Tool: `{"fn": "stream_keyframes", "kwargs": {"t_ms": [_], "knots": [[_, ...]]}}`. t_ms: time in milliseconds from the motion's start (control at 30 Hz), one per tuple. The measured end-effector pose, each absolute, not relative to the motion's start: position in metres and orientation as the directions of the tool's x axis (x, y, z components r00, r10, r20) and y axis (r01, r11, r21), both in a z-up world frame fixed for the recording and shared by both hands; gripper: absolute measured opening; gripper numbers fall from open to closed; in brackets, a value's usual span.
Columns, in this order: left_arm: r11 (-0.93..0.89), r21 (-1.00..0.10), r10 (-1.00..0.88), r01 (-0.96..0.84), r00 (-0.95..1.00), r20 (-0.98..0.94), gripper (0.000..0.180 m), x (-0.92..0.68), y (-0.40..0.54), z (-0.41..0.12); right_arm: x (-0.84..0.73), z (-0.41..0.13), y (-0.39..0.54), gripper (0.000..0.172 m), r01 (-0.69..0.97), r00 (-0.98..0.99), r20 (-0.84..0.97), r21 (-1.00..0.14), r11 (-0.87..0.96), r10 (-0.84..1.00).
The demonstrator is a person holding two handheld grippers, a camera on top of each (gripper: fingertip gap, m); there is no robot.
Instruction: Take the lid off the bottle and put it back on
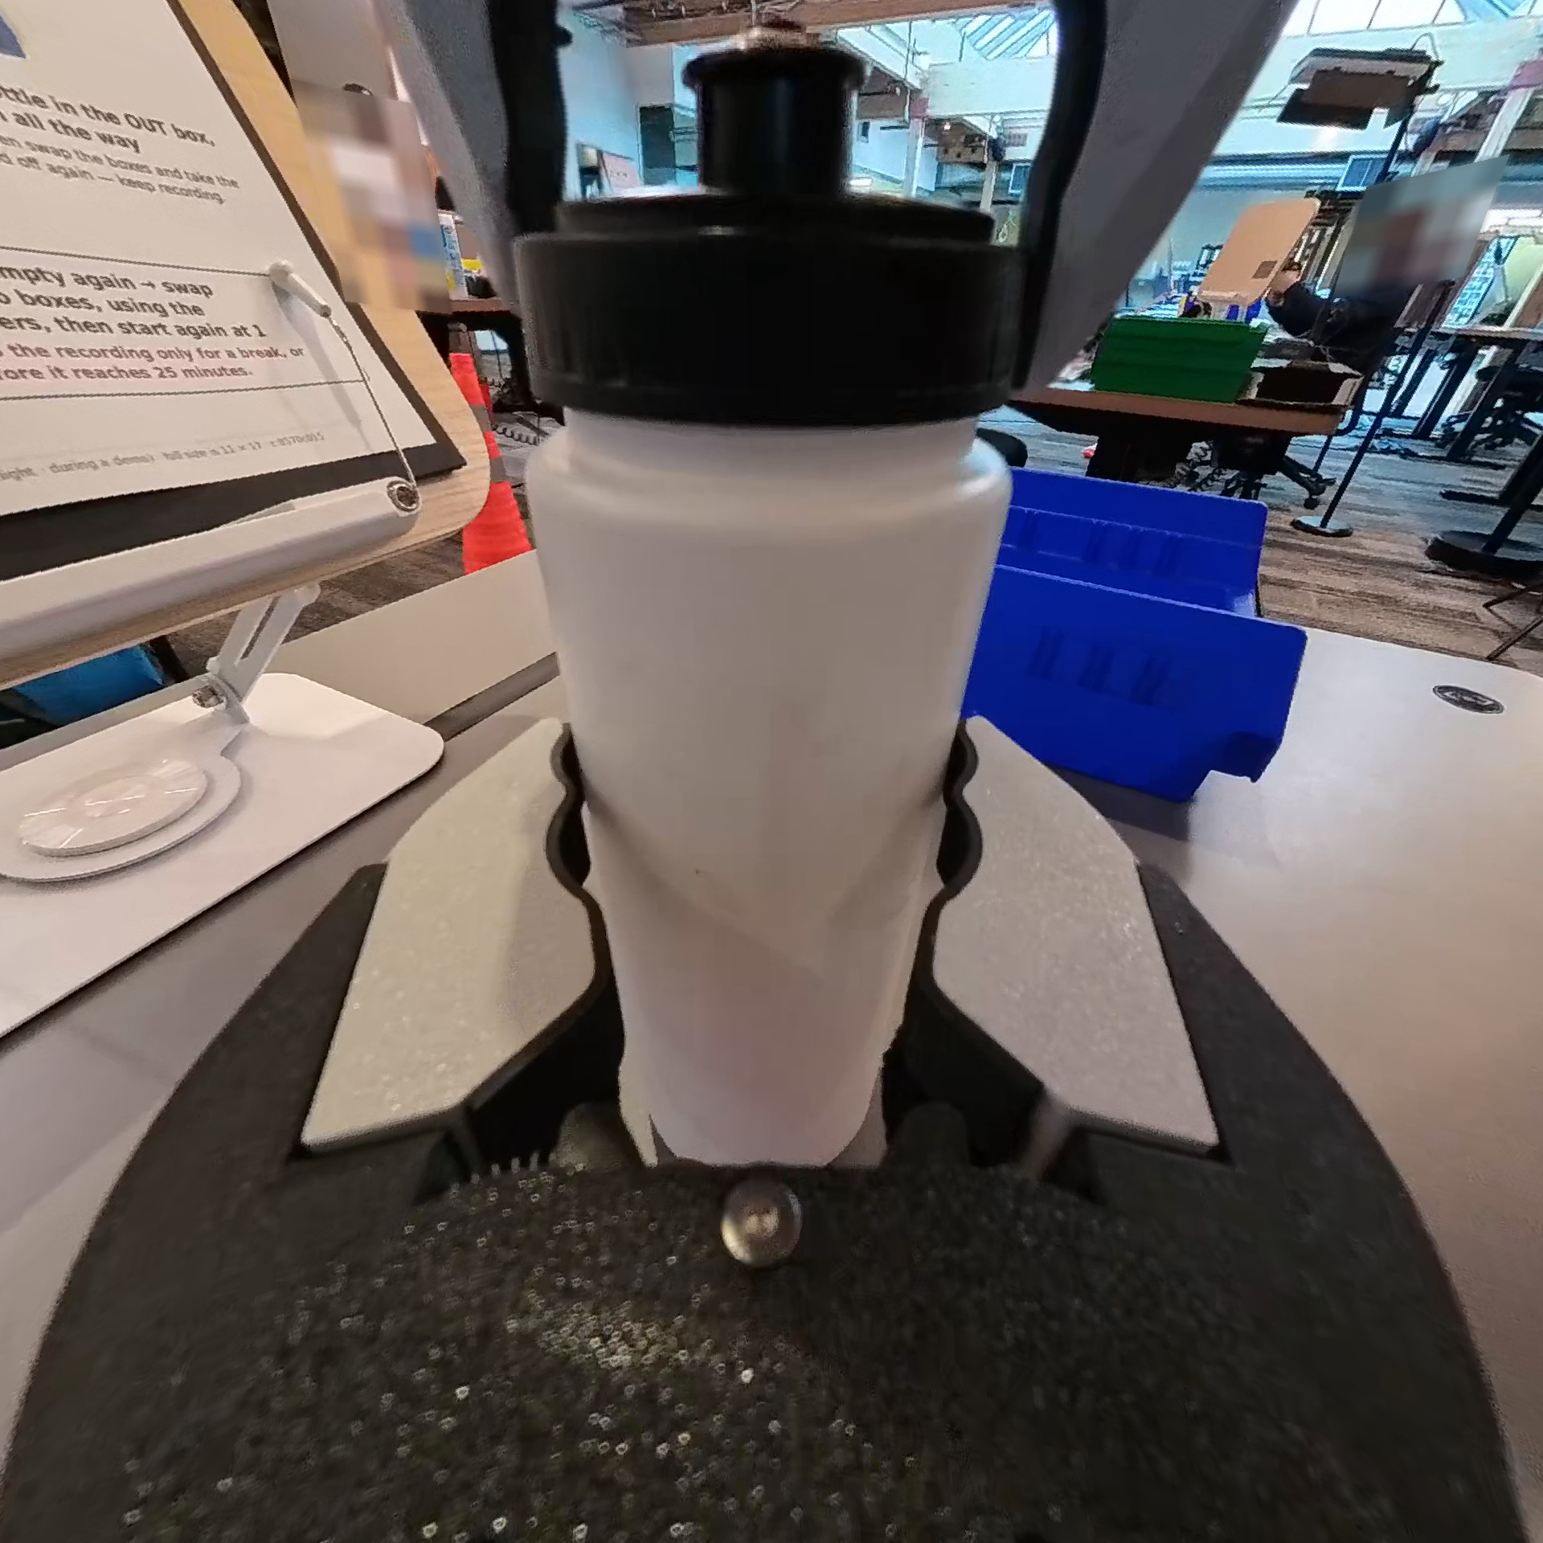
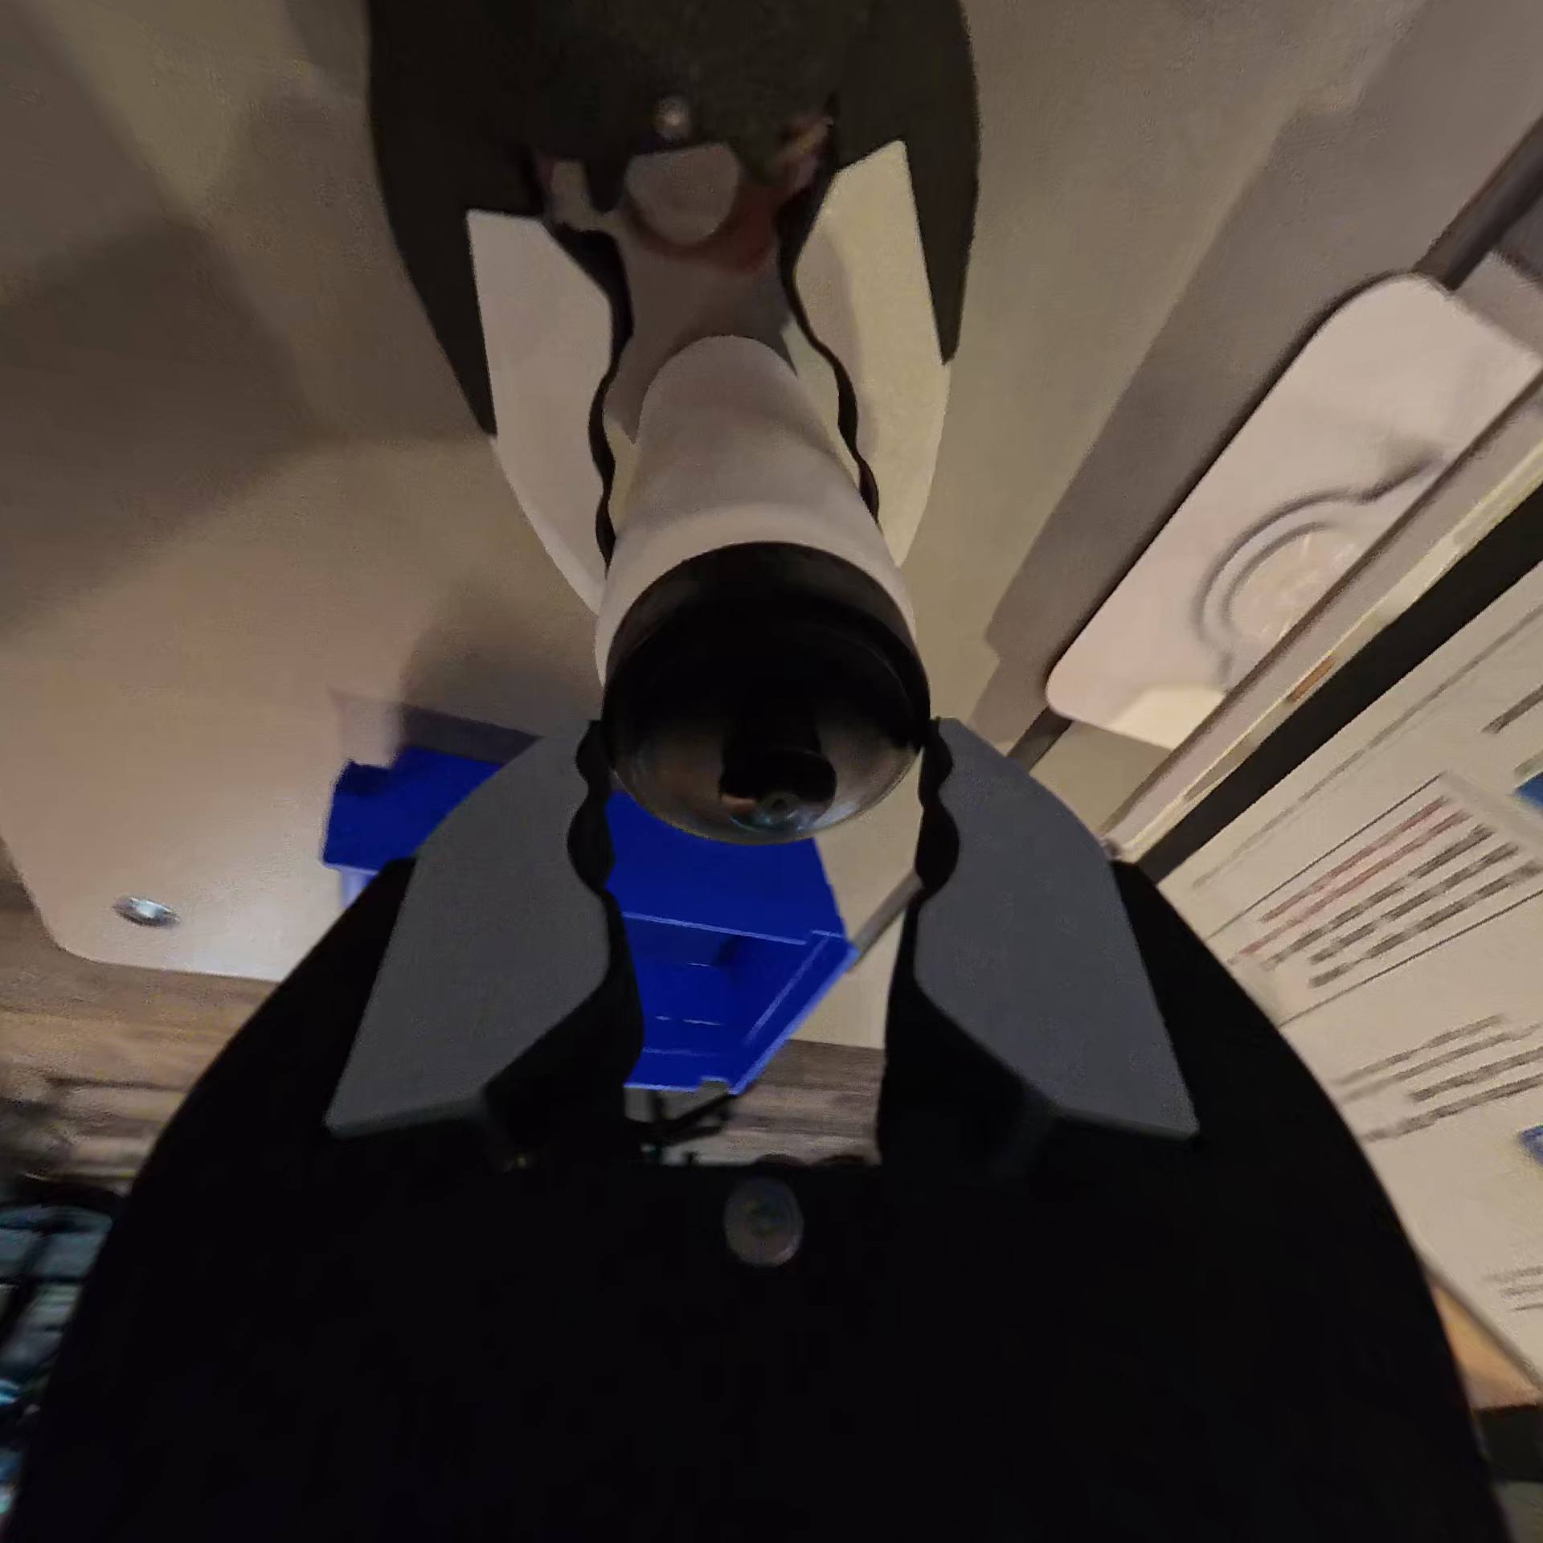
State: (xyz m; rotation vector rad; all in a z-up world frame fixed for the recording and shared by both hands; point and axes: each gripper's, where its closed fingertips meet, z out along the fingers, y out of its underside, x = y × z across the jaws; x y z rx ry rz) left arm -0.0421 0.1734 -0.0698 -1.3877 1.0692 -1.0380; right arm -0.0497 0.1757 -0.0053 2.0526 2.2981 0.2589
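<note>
A white bottle (image 1: pixel 768 710) with a black spout lid (image 1: pixel 768 317) stands upright in my left gripper (image 1: pixel 764 776), whose two pads press on its lower body. My right gripper (image 2: pixel 761 776) comes down from above; its fingertips sit against both sides of the lid (image 2: pixel 764 668). In the left wrist view its fingers (image 1: pixel 1056 209) flank the lid's rim. The right wrist view looks down the bottle (image 2: pixel 735 467) to the left gripper (image 2: pixel 735 434) below. The lid sits on the bottle's neck.
A blue bin (image 1: pixel 1127 651) lies on the grey table (image 1: pixel 1336 835) behind the bottle to the right. An instruction board (image 1: pixel 167 334) on a white stand (image 1: pixel 209 776) is to the left. An orange cone (image 1: pixel 493 501) and green bins (image 1: pixel 1177 355) are farther back.
</note>
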Motion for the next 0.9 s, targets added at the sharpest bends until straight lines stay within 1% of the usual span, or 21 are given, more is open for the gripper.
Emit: {"fn": "stream_keyframes", "kwargs": {"t_ms": [100,133,200,267,367,433,500,533,567,600,633,700,733,800,833,867,900], "knots": [[-0.048,-0.997,-0.975,-0.063,0.22,0.033,0.082,-0.042,0.173,-0.07,-0.05,-0.005,0.177,0.071,0.951,-0.261,0.064,0.189,0.245,0.963],[-0.052,-0.997,-0.975,-0.063,0.219,0.037,0.082,-0.043,0.174,-0.07,-0.05,-0.005,0.178,0.071,0.944,-0.284,0.065,0.193,0.267,0.957],[-0.056,-0.996,-0.975,-0.065,0.217,0.041,0.082,-0.043,0.174,-0.07,-0.053,-0.004,0.178,0.071,0.954,-0.259,0.058,0.175,0.245,0.964],[-0.054,-0.996,-0.975,-0.072,0.219,0.037,0.082,-0.043,0.174,-0.071,-0.056,-0.002,0.173,0.079,0.968,-0.219,0.044,0.131,0.212,0.975],[-0.035,-0.996,-0.975,-0.083,0.223,0.016,0.082,-0.042,0.172,-0.071,-0.068,0.01,0.168,0.085,0.985,-0.168,0.096,-0.022,0.171,0.981],[-0.032,-0.996,-0.974,-0.087,0.225,0.012,0.082,-0.041,0.171,-0.071,-0.076,0.023,0.174,0.088,0.988,-0.065,0.175,-0.13,0.088,0.982],[-0.039,-0.995,-0.974,-0.086,0.226,0.018,0.082,-0.042,0.172,-0.071,-0.085,0.038,0.179,0.081,0.957,0.099,0.21,-0.288,-0.035,0.973],[-0.042,-0.995,-0.973,-0.085,0.229,0.022,0.082,-0.042,0.173,-0.071,-0.087,0.043,0.184,0.076,0.923,0.22,0.212,-0.362,-0.132,0.952],[-0.043,-0.996,-0.973,-0.084,0.23,0.022,0.082,-0.042,0.173,-0.071,-0.087,0.045,0.185,0.069,0.878,0.331,0.17,-0.417,-0.237,0.928],[-0.041,-0.996,-0.973,-0.085,0.23,0.02,0.082,-0.042,0.173,-0.071,-0.084,0.043,0.186,0.071,0.826,0.438,0.12,-0.445,-0.346,0.891],[-0.039,-0.996,-0.973,-0.086,0.23,0.018,0.082,-0.042,0.173,-0.071,-0.081,0.038,0.187,0.07,0.767,0.538,0.079,-0.458,-0.449,0.839],[-0.038,-0.995,-0.973,-0.087,0.232,0.017,0.082,-0.042,0.173,-0.071,-0.067,0.024,0.186,0.069,0.687,0.666,0.045,-0.425,-0.589,0.745],[-0.04,-0.996,-0.972,-0.086,0.234,0.019,0.082,-0.042,0.173,-0.071,-0.061,0.017,0.186,0.075,0.656,0.709,0.043,-0.407,-0.635,0.704],[-0.043,-0.996,-0.971,-0.083,0.237,0.022,0.082,-0.043,0.174,-0.071,-0.058,0.006,0.182,0.082,0.598,0.762,0.007,-0.389,-0.701,0.647],[-0.044,-0.996,-0.971,-0.083,0.239,0.023,0.082,-0.043,0.174,-0.071,-0.058,0.004,0.18,0.079,0.563,0.788,-0.017,-0.384,-0.732,0.615],[-0.043,-0.996,-0.971,-0.083,0.24,0.022,0.082,-0.043,0.174,-0.071,-0.056,0.002,0.179,0.08,0.541,0.808,-0.021,-0.368,-0.757,0.588],[-0.043,-0.996,-0.971,-0.083,0.24,0.022,0.082,-0.043,0.175,-0.071,-0.053,-0.001,0.179,0.086,0.527,0.825,-0.01,-0.345,-0.776,0.565]]}}
